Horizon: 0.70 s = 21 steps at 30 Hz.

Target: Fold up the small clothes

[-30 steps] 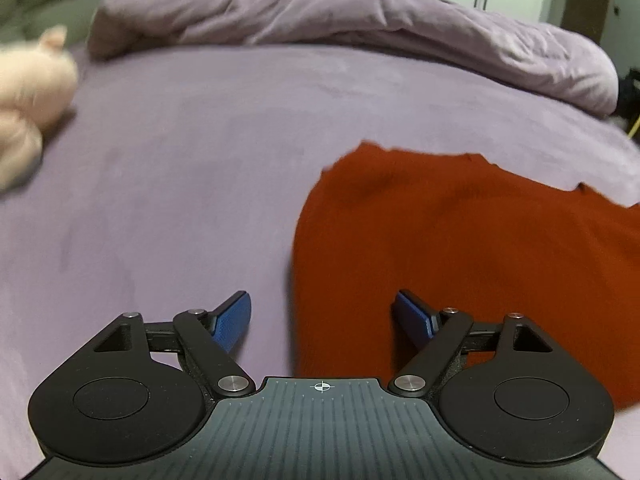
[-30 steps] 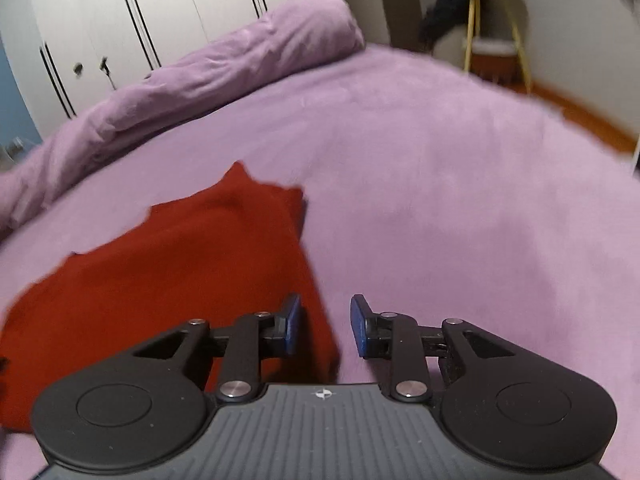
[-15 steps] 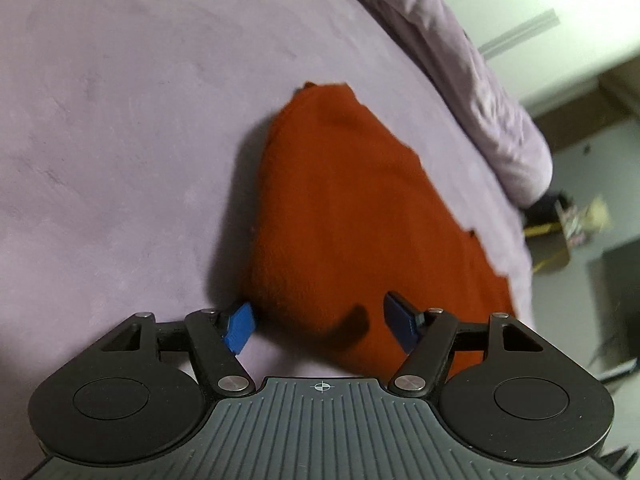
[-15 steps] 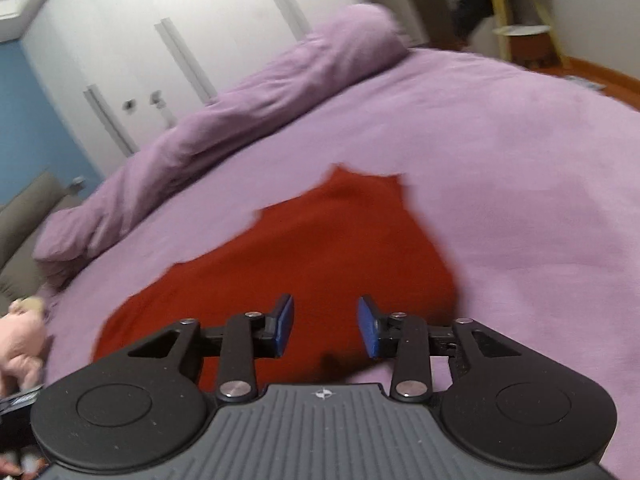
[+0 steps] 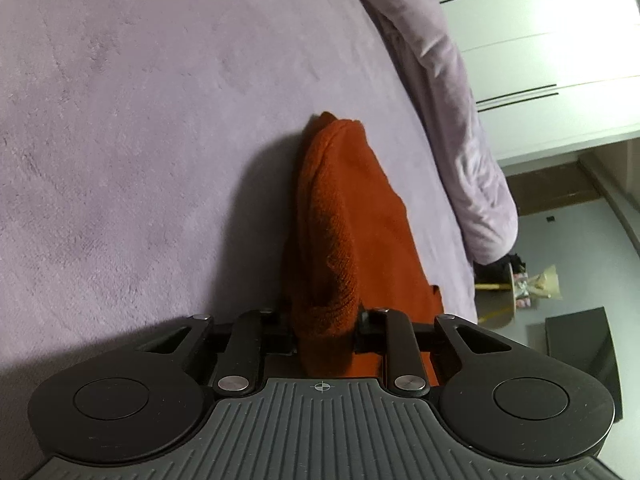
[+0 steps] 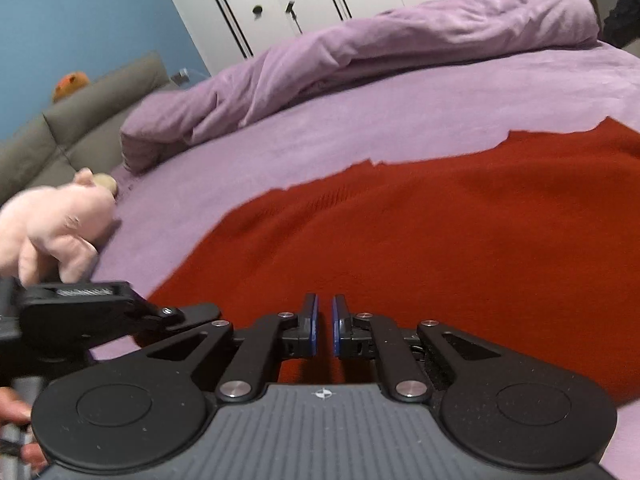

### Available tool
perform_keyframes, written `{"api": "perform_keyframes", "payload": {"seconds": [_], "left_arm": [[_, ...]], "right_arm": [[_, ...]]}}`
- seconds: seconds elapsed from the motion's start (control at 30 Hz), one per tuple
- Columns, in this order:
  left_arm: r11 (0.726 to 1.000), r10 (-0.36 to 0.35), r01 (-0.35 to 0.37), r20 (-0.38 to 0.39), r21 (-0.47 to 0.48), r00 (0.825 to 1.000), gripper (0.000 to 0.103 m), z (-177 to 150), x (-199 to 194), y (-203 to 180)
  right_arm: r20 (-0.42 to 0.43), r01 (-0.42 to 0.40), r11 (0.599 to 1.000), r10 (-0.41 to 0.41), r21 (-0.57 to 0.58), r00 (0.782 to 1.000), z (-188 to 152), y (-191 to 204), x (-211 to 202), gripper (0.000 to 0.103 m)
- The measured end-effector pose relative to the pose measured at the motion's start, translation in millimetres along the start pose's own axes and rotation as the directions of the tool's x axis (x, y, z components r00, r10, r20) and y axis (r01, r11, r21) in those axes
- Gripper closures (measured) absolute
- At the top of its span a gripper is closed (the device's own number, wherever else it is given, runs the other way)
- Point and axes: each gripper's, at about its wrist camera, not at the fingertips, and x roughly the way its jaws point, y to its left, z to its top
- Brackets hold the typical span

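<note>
Red knitted garment [image 5: 344,216], bunched into a thick ridge in the left wrist view, running away from the camera across the purple bedsheet [image 5: 140,140]. Near end of that ridge pinched between the 2 fingers of the left gripper [image 5: 325,320], jaws pressed against the cloth on both sides. Dark shadow on the sheet just left of the raised fold. Rumpled purple duvet [image 5: 452,128] along the far edge of the bed, white wardrobe doors [image 5: 540,60] behind it.

Seen from the right wrist view, same garment [image 6: 420,240] spread mostly flat over the sheet [image 6: 320,140], filling the middle and right of the frame, ragged-looking far edge blurred. Right gripper [image 6: 324,328] low over the near edge of the cloth, 2 blue pads almost together with a narrow gap between them; cannot tell whether any fabric sits in that gap. Left gripper's [image 6: 160,314] black body at the lower left, reaching the garment's left corner. Pink plush toy [image 6: 60,228] on the sheet at the far left, well apart from the garment. Duvet [image 6: 360,60] heaped across the back, grey sofa [image 6: 80,120] and blue wall [image 6: 100,20] beyond.
</note>
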Motion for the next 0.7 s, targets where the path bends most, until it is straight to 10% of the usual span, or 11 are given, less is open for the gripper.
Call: {"api": "perform_keyframes", "payload": {"seconds": [0.57,0.7], "left_arm": [[0.981,-0.035,0.042,0.04,-0.19,0.999,0.081,14.5,11.1,17.9],[0.997,-0.015,0.019,0.057,-0.072,0.998,0.084,12.4,3.9,-5.8]], "right_arm": [[0.065,0.09,0.97,-0.077,-0.224,0.995,-27.9,23.1,15.0,0.097],[0.069,0.08,0.975,-0.066,-0.208,0.995,-28.7,19.3,14.4,0.097]]}}
